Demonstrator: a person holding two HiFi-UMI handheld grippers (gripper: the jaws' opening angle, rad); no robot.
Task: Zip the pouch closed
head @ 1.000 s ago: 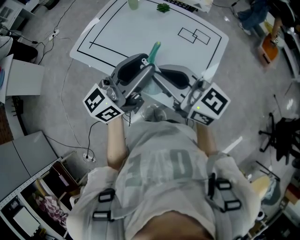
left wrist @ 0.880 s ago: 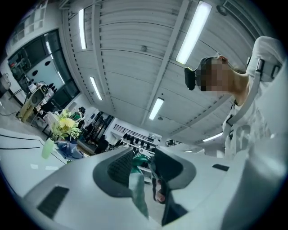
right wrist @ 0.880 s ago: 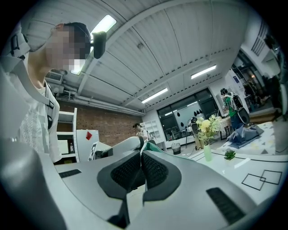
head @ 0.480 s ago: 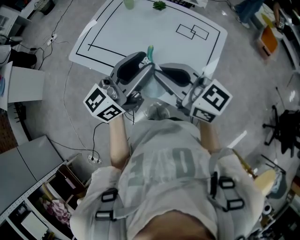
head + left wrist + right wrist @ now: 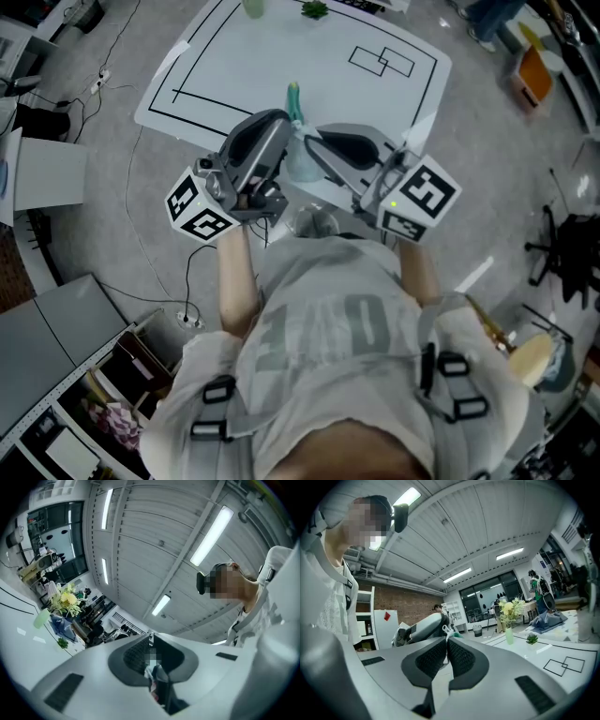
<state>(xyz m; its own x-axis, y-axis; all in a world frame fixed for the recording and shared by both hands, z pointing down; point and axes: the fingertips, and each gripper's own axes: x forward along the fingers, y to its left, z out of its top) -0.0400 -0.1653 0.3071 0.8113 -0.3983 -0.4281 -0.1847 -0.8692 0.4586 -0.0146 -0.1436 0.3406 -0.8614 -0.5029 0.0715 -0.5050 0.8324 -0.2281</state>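
Observation:
A clear pouch [image 5: 305, 167] with a teal zipper end [image 5: 293, 97] hangs between both grippers, in front of the person's chest and above the white table [image 5: 234, 66]. My left gripper [image 5: 284, 127] has just been closing its jaws. In the left gripper view a small pale piece, which looks like the zipper pull [image 5: 153, 677], is pinched between the pads of that left gripper [image 5: 152, 662]. My right gripper [image 5: 302, 142] is shut on the pouch's thin edge. The right gripper view shows this right gripper [image 5: 446, 645] facing the left gripper [image 5: 423, 626], with a white pull loop [image 5: 444, 630] between them.
The table carries black outlines, among them a pair of overlapping rectangles [image 5: 380, 62]. At its far edge stand a green cup [image 5: 253, 7] and a small plant [image 5: 314, 9]. A vase of flowers [image 5: 509, 631] stands farther back. Cables and shelving lie on the floor to the left.
The left gripper's jaws have closed and it has rolled a little, its marker cube dropping slightly. The pouch's teal end has shifted left. The right gripper has kept still.

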